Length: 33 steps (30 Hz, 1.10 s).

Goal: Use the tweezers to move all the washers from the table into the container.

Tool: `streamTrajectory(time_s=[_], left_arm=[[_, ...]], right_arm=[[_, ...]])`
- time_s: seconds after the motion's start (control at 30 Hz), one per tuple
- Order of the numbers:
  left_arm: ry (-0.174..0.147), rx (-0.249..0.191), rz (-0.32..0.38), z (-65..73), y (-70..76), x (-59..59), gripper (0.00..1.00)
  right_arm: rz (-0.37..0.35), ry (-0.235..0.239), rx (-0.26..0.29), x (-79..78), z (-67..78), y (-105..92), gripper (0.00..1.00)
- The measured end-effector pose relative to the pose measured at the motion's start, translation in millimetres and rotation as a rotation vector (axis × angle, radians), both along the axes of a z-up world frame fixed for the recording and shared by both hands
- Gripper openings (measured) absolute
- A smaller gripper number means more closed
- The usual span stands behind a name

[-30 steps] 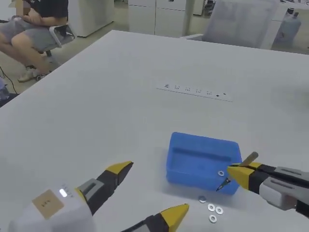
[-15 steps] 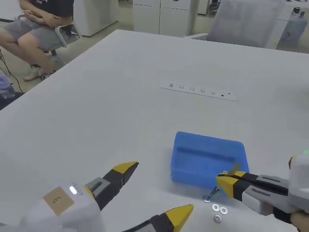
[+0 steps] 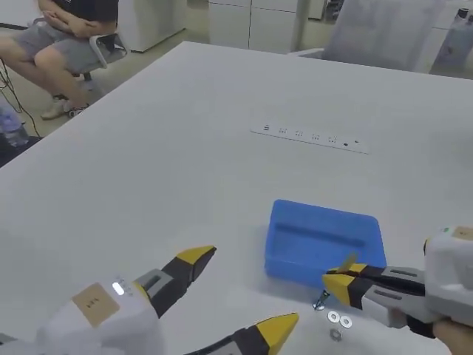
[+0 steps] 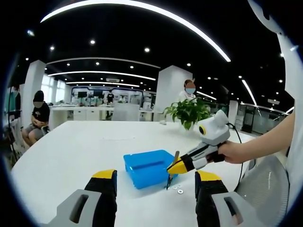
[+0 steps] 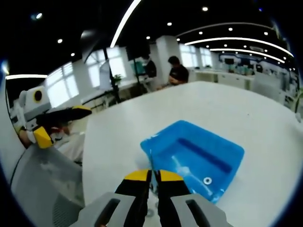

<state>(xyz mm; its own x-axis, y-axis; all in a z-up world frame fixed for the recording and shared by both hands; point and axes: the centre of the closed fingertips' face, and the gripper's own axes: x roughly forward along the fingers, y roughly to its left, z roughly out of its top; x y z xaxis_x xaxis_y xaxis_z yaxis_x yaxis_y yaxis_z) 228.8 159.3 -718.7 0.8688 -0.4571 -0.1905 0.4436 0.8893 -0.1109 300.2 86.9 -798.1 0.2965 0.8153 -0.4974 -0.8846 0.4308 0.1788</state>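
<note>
Head view: three washers (image 3: 338, 322), small flat silvery rings, lie on the table (image 3: 185, 148) just beside the blue container (image 3: 325, 240), at its five o'clock. The right tongs (image 3: 338, 282) are clamped on the tweezers (image 3: 321, 299), whose tips point down near the washers. The left tongs (image 3: 238, 291) stand apart, empty, at seven o'clock.

Left gripper view: the washers sit at the container's four o'clock, under the tweezers.

Right gripper view: a single washer (image 5: 207, 180) lies inside the container.

Judgement: the washers look light, stiff and slippery. They are best pinched across the rim, with one tip through the hole.
</note>
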Motion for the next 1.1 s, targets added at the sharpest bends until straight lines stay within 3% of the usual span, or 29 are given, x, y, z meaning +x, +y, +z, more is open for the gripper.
streamTrajectory(time_s=[0.27, 0.5, 0.6, 0.87, 0.93, 0.97, 1.1], left_arm=[[0.007, 0.015, -0.005, -2.6, -0.7, 0.0, 0.66], [0.013, 0.022, -0.007, -3.7, -1.3, -0.1, 0.65], [0.016, 0.027, -0.011, -4.7, -1.6, -0.3, 0.65], [0.021, 0.034, -0.009, -6.2, -0.6, -0.5, 0.64], [0.02, 0.035, -0.011, -6.2, -0.5, -0.6, 0.64], [0.021, 0.035, -0.012, -6.3, -0.7, -0.7, 0.64], [0.018, 0.037, -0.012, -6.1, -0.3, -0.7, 0.64]], right_arm=[[0.051, -0.037, -0.027, -3.7, -1.7, 3.5, 0.03], [0.175, -0.177, -0.14, -8.2, -7.1, 12.8, 0.03], [0.177, -0.167, -0.139, -7.7, -8.8, 14.8, 0.03], [0.126, -0.083, -0.112, -3.8, -9.1, 11.7, 0.02], [0.125, -0.095, -0.122, -3.0, -9.2, 10.2, 0.01], [0.112, -0.068, -0.101, -3.5, -9.0, 10.4, 0.01], [0.073, -0.058, -0.074, 1.0, -5.3, 4.9, 0.01]])
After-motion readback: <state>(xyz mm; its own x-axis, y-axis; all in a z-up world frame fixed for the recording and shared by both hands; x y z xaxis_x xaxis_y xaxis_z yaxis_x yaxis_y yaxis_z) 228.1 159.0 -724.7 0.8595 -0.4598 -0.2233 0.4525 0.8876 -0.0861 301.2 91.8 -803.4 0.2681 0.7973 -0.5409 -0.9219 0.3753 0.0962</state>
